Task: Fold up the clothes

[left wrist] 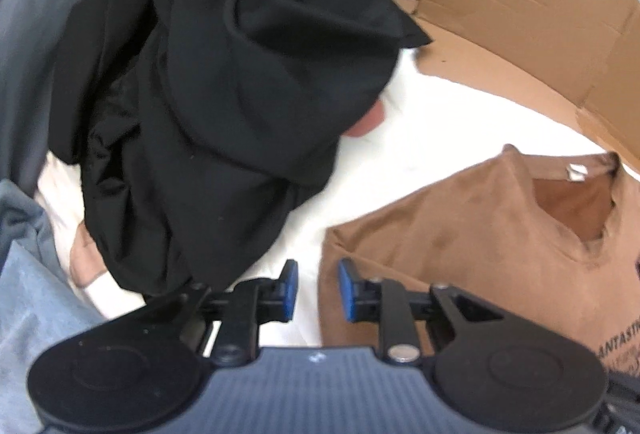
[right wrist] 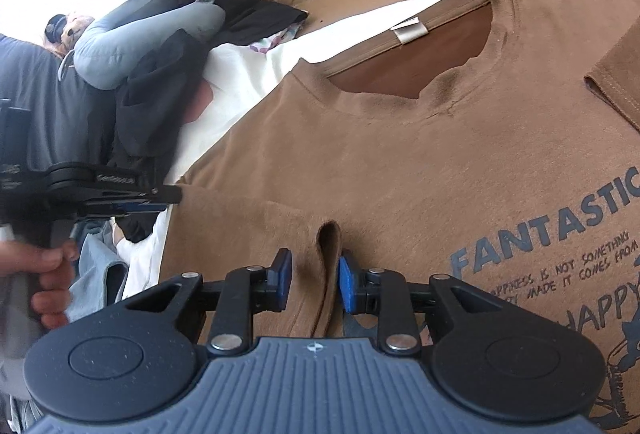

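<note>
White bedding (left wrist: 420,162) carries your brown shirt (right wrist: 400,162); both grippers, left gripper (left wrist: 318,290) and right gripper (right wrist: 314,280), stand spread, so that raised pleat (right wrist: 330,266) may slip free and wrinkle.

Flattened cardboard box (left wrist: 500,10) behind a white sheet (left wrist: 420,154); grey neck pillow (right wrist: 132,42) lying at left.

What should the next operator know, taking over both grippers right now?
Left gripper: open, empty, at the left edge of the brown T-shirt.
Right gripper: open, a raised fold of the shirt between its fingers, not pinched.
Shirt lies print up on the white sheet; right sleeve looks folded in.
Black garment and grey ones piled at left, unfolded.
Left: finish folding the shirt, then the pile.
</note>
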### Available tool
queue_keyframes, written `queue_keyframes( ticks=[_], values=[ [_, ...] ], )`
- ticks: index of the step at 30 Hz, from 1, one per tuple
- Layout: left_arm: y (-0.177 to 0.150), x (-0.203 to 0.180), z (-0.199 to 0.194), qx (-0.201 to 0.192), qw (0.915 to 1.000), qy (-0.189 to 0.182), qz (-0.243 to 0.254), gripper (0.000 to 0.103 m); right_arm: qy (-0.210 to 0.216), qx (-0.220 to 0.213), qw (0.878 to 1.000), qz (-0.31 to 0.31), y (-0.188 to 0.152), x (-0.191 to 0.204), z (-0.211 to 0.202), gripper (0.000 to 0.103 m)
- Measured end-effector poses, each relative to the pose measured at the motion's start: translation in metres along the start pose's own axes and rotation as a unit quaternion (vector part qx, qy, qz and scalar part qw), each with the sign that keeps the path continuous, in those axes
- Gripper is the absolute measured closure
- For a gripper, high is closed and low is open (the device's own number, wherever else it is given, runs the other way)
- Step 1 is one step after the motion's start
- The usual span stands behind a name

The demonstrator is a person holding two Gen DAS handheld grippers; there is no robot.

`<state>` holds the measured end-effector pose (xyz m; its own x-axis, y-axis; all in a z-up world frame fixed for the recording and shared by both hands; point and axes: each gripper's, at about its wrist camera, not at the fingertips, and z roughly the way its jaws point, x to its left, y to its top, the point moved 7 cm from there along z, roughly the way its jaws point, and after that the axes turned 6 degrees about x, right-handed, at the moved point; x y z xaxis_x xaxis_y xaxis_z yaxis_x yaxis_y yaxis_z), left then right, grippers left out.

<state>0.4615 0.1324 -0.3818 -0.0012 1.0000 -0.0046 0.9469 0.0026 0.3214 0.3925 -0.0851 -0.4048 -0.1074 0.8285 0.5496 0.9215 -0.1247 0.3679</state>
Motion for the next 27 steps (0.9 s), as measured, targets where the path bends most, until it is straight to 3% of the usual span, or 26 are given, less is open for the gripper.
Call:
queue_keyframes(
  ticks=[9,10,11,13,18,21,24,26,27],
  values=[
    [-0.005,0.008,0.007,-0.028,0.9995,0.014,0.0,0.083,0.002,-0.003,1.0,-0.007,0.005,0.003,0.003,0.08],
    [-0.006,0.009,0.004,-0.034,0.9992,0.021,0.001,0.087,0.001,-0.004,1.0,-0.011,0.007,0.003,0.003,0.081],
    [-0.008,0.011,0.002,-0.04,0.9987,0.033,0.0,0.098,-0.001,-0.004,1.0,-0.013,0.009,0.003,0.003,0.082],
    [-0.01,0.02,-0.003,-0.049,0.9967,0.064,-0.009,0.102,-0.005,-0.005,1.0,-0.012,0.012,0.002,0.003,0.083],
    [-0.01,0.024,-0.022,-0.072,0.9971,0.017,-0.015,0.101,-0.002,-0.008,1.0,-0.01,0.014,0.001,0.001,0.082],
    [-0.005,0.018,-0.033,-0.082,0.9962,-0.021,-0.021,0.094,0.0,-0.006,1.0,-0.008,0.013,0.001,0.003,0.082],
    [0.008,0.018,-0.019,-0.072,0.9968,-0.032,-0.013,0.089,0.003,-0.003,1.0,-0.002,0.011,0.0,0.006,0.082],
    [0.009,0.013,-0.015,-0.058,0.998,-0.022,-0.004,0.059,0.008,0.001,1.0,-0.006,0.011,0.001,0.007,0.083],
    [0.006,0.019,-0.016,-0.052,0.9985,-0.015,0.002,0.057,0.007,0.005,1.0,-0.014,0.011,0.002,0.008,0.089]
  ],
)
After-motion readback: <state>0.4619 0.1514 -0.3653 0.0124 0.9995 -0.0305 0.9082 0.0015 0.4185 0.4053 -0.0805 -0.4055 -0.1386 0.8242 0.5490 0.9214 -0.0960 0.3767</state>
